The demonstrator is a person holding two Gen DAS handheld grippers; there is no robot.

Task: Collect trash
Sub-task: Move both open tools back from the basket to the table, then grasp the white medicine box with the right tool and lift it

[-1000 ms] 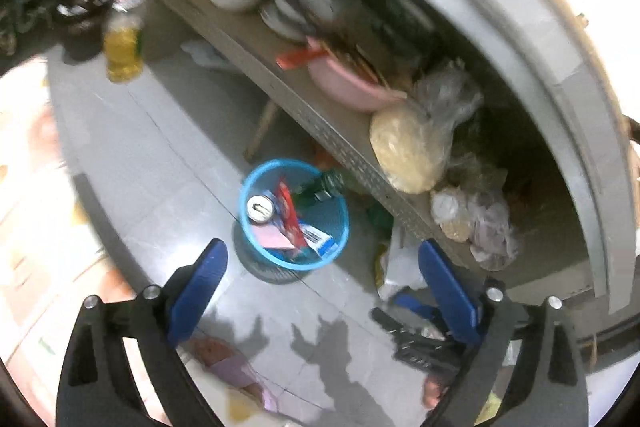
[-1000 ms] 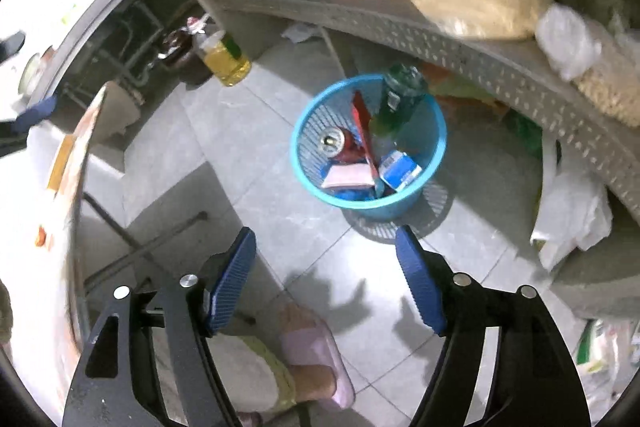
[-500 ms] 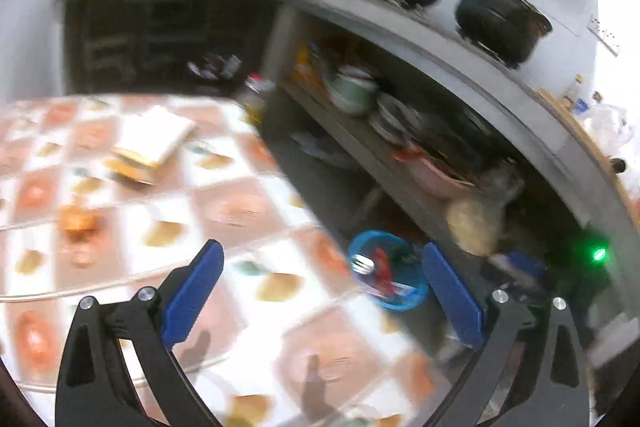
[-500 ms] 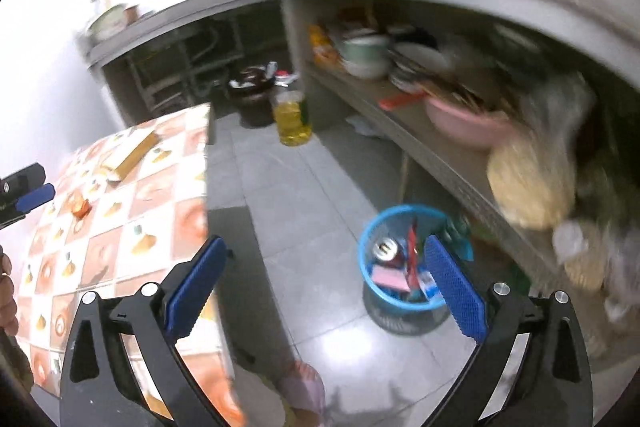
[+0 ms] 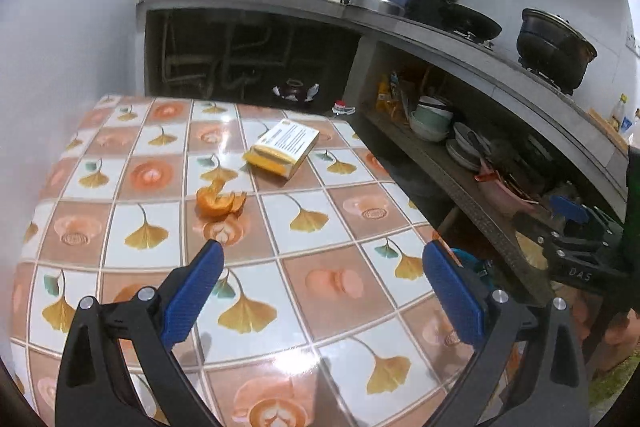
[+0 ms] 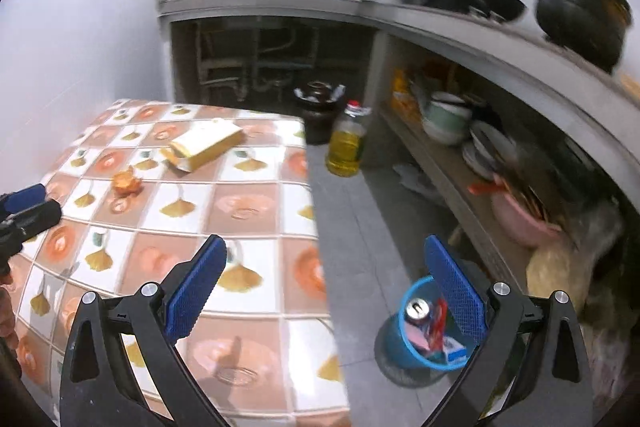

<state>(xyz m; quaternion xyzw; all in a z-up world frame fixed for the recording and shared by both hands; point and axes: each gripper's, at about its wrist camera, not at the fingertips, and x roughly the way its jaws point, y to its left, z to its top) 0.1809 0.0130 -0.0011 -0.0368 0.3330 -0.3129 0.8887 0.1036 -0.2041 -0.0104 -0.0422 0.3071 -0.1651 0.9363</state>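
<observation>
over the tiled desk [image 5: 320, 227], the left tongs [image 5: 322, 291] are hanging with blue pads spread wide apart, nothing between them. ahead of them on the desk an orange peel [image 5: 219, 202] is lying curled, and just beyond it a yellow-and-white carton [image 5: 283, 150] is lying flat, near the far right edge. peel and carton are sitting close together but apart.

the right tongs [image 6: 326, 285] are also gaping wide, gripping nothing, hanging over the desk's right edge, one pad over the tiles, the other over the grey floor [image 6: 360, 227]. in this view the orange peel [image 6: 127, 182] and carton [image 6: 208, 143] are showing farther off to the left; the left tongs are poking in at the left border [image 6: 24, 211].

down on the floor, a blue trash basket [image 6: 404, 343] is standing beside the lower shelf [image 6: 452, 183], already holding a drink can [image 6: 417, 308], a red wrapper and a small blue-white box. a bottle of yellow oil [image 6: 347, 143] is standing upright on the floor near the desk's far corner. bowls and plates are stacked on the shelf, with a pink basin [image 6: 516, 219] farther along. a black pot [image 5: 554, 47] and a wok [image 5: 468, 21] are sitting on the counter above.
</observation>
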